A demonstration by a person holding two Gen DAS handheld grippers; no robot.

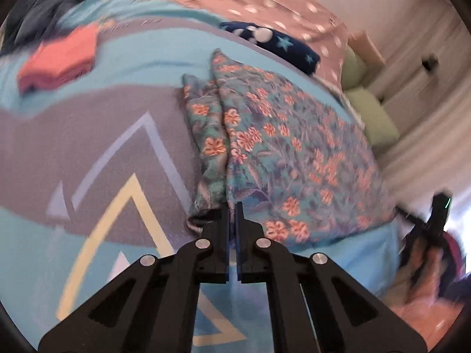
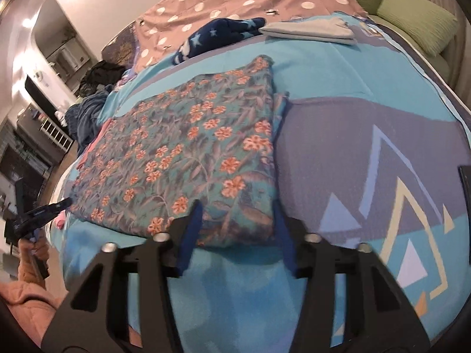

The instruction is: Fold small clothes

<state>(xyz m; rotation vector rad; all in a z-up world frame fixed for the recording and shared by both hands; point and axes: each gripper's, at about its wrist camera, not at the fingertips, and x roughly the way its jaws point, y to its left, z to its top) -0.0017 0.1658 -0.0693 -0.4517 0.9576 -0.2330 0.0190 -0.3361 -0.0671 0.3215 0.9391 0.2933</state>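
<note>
Black linkage arms run up to the left gripper (image 1: 234, 206), whose blue-lined jaws are pressed together at the near edge of the floral garment (image 1: 282, 147); a thin sliver of that edge may be pinched between them, but the view is too blurred to say.

Right gripper (image 2: 238, 203): jaws spread, blue-padded fingers (image 2: 191, 229) straddling the garment's near right corner. Pads not pressing on the cloth, as far as the right wrist view shows.

Floral garment: teal cloth with orange flowers, lying flat near the front edge of the bed (image 2: 338, 67), folded into a rough rectangle. One folded flap or sleeve shows as a narrow strip along its side, seen on the left in the left wrist view and on the right in the right wrist view.

Bed cover is turquoise with grey-violet blocks and pale yellow and lilac triangle outlines.

Farther back on the bed:
- folded coral-pink item (image 1: 59, 58), toward the far left corner in the left wrist view, well apart from the garment
- dark navy cloth with stars (image 2: 217, 35), just beyond the garment's far edge
- folded pale grey piece (image 2: 309, 31), beside the navy cloth
- pink sheet with white dots (image 2: 235, 0) across the head of the bed
- green pillows (image 2: 418, 20) at the far right edge
- heap of dark blue clothes (image 2: 85, 111) at the left edge

Person's sleeve (image 2: 26, 291), peach-coloured, in the lower left of the right wrist view.
</note>
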